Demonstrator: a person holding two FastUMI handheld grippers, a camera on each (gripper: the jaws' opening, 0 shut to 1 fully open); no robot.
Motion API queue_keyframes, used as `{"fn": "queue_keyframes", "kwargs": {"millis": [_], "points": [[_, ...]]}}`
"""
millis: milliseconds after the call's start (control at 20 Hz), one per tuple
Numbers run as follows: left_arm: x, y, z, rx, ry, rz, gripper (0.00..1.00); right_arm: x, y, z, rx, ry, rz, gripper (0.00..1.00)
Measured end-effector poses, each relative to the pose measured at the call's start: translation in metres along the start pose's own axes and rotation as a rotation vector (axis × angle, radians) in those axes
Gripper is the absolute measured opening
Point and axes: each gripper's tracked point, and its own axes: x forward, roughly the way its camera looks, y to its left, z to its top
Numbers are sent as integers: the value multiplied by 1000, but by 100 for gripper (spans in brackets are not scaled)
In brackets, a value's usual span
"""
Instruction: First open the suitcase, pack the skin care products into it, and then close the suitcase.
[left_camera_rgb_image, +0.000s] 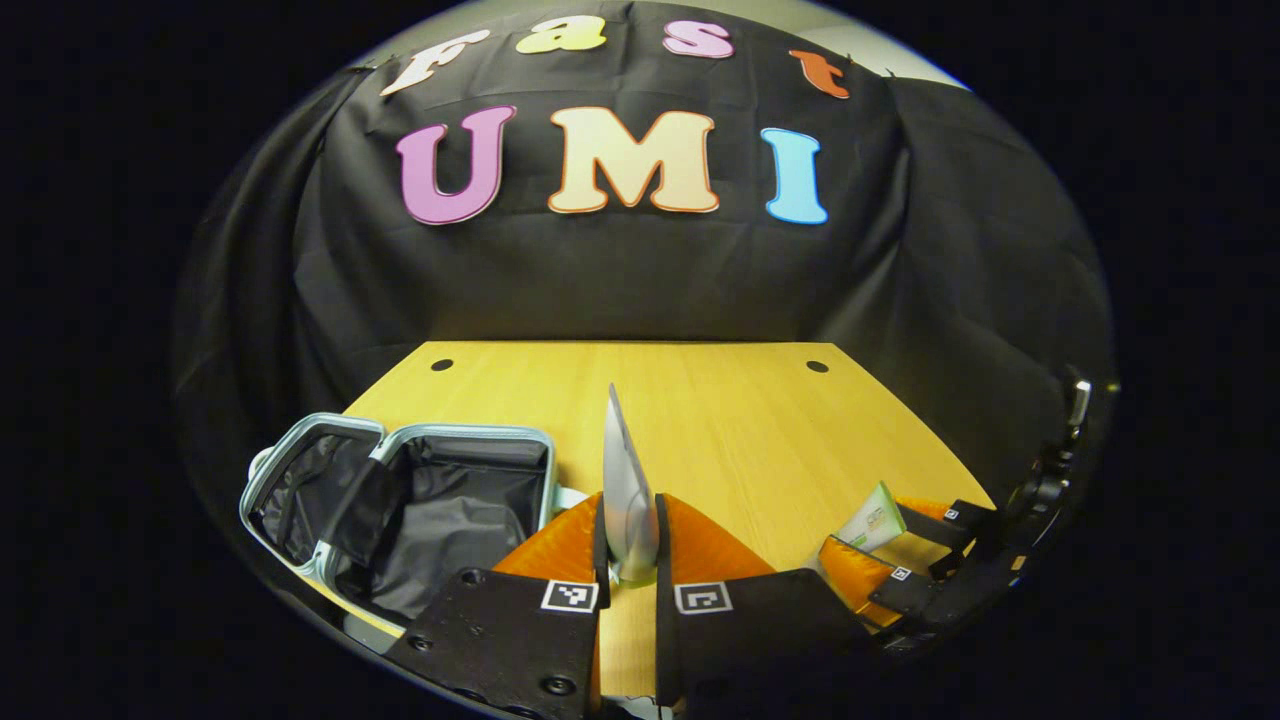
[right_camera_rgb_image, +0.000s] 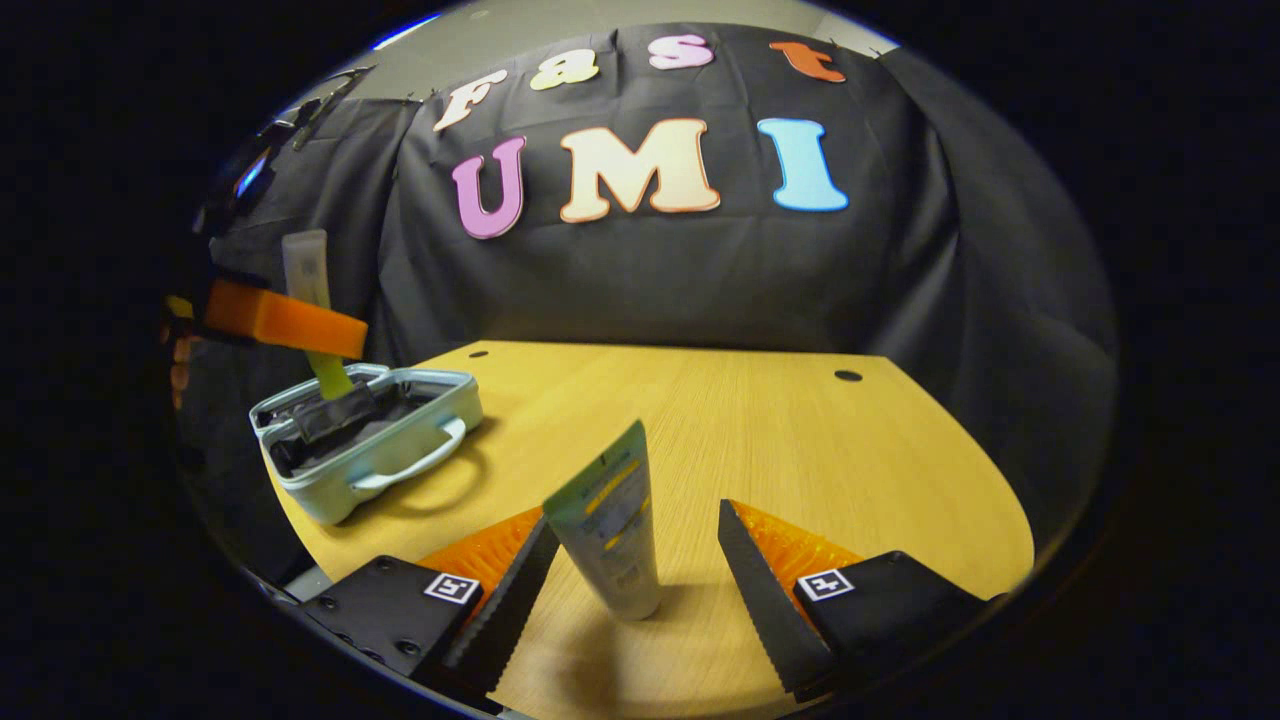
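The left gripper (left_camera_rgb_image: 630, 575) is clamping a flat silvery tube (left_camera_rgb_image: 626, 500), crimped end pointing up, just right of the suitcase (left_camera_rgb_image: 400, 510). The suitcase is lying open on the wooden table (left_camera_rgb_image: 720, 420), showing its dark crinkled fabric lining. Well right of it, the right gripper (right_camera_rgb_image: 630, 570) is sitting with fingers apart around a green-and-white tube (right_camera_rgb_image: 610, 530) standing cap-down, leaning slightly.

1. Yellow wood-grain tabletop (right_camera_rgb_image: 760, 440): smooth, matt, fine lines in the grain.
2. Pale mint hard-shell suitcase (right_camera_rgb_image: 400, 450) at the table's left edge: smooth plastic with a slight sheen; its black fabric lining (left_camera_rgb_image: 450, 520) is creased and faintly shiny.
3. Silvery flat-ended tube (left_camera_rgb_image: 628, 500): glossy, reflective.
4. Green-and-white printed tube (right_camera_rgb_image: 610, 530): smooth plastic, satin finish.
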Motion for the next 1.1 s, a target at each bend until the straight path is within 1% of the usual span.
{"fn": "queue_keyframes", "kwargs": {"millis": [100, 250, 300, 350, 400, 450, 500, 650, 750, 900, 1000, 1100], "points": [[-5, 20, -5, -20, 16, 40, 13, 6, 3, -11, 10, 34, 6, 98], [-11, 46, -13, -31, 43, 79, 14, 13, 6, -16, 15, 58, 5, 60], [-13, 56, -16, -29, 53, 91, 14, 17, 8, -14, 9, 72, 17, 43], [-15, 64, -20, -28, 66, 103, 14, 17, 13, -14, 24, 93, 40, 39], [-16, 73, -22, -32, 76, 114, 13, 17, 15, -14, 51, 115, 55, 31], [-16, 83, -24, -33, 86, 130, 14, 16, 17, -10, 64, 125, 60, 31], [-16, 95, -30, -29, 119, 151, 14, 16, 19, -7, 65, 133, 65, 28], [-13, 130, -48, -21, 202, 197, 14, 12, 22, 10, 70, 120, 58, 28], [-9, 152, -60, -5, 267, 217, 14, 11, 35, 31, 84, 121, 78, 28], [2, 181, -84, 16, 380, 236, 15, 2, 69, 55, 98, 123, 139, 28], [10, 191, -103, -20, 450, 223, 15, -1, 100, 72, 124, 131, 189, 28], [18, 194, -122, -50, 521, 187, 15, -4, 136, 88, 143, 143, 248, 28]]}}
